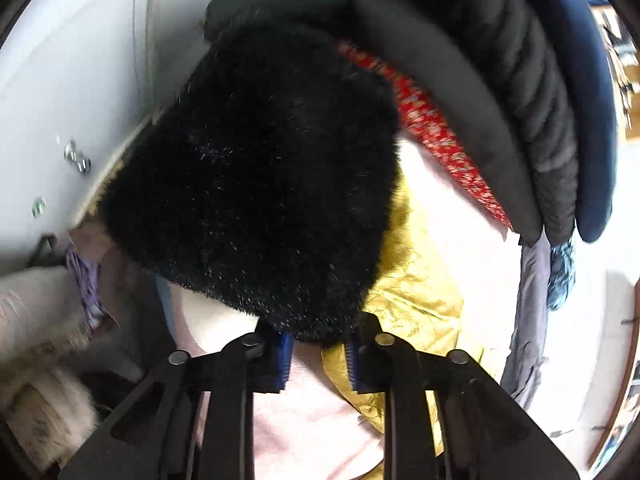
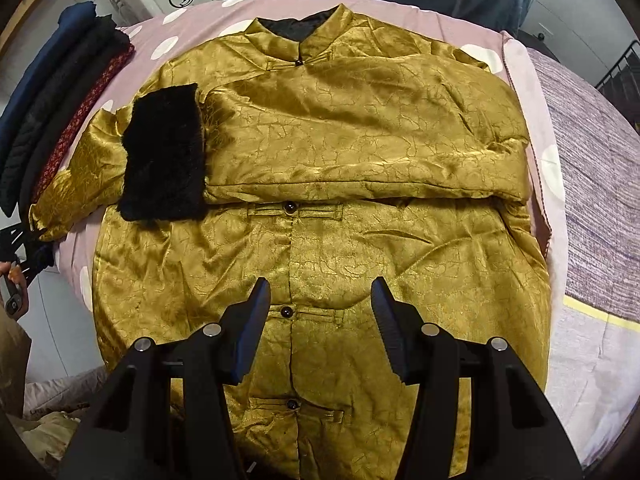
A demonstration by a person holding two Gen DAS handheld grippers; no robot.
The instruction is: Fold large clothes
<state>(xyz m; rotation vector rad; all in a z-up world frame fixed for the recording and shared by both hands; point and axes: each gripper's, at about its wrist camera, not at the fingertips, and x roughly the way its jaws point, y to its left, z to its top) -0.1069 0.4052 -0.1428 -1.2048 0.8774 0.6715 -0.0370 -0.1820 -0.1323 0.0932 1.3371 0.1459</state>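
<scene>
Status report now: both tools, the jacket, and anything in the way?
Left tool shut on black fur cuff. Right tool open, over gold jacket front, holding nothing. One sleeve folded across chest. Folded clothes pile beside jacket, not blocking.

The left gripper (image 1: 320, 354) is matte black plastic, with two angular arms that each carry a pair of round silver pivot pins and end in fingers (image 1: 281, 364) faced with ribbed blue pads, and long slot-shaped cutouts are set into the outer arms behind the pins. The right gripper (image 2: 320, 330) has the same build: black linkages, four silver pins in a row across its width, triangular openings in the outer arms and dark blue ridged pads (image 2: 252, 332) on the inner faces of its fingers. Far to the left of the right gripper, at the frame edge, a hand (image 2: 12, 276) shows above tan cloth.
</scene>
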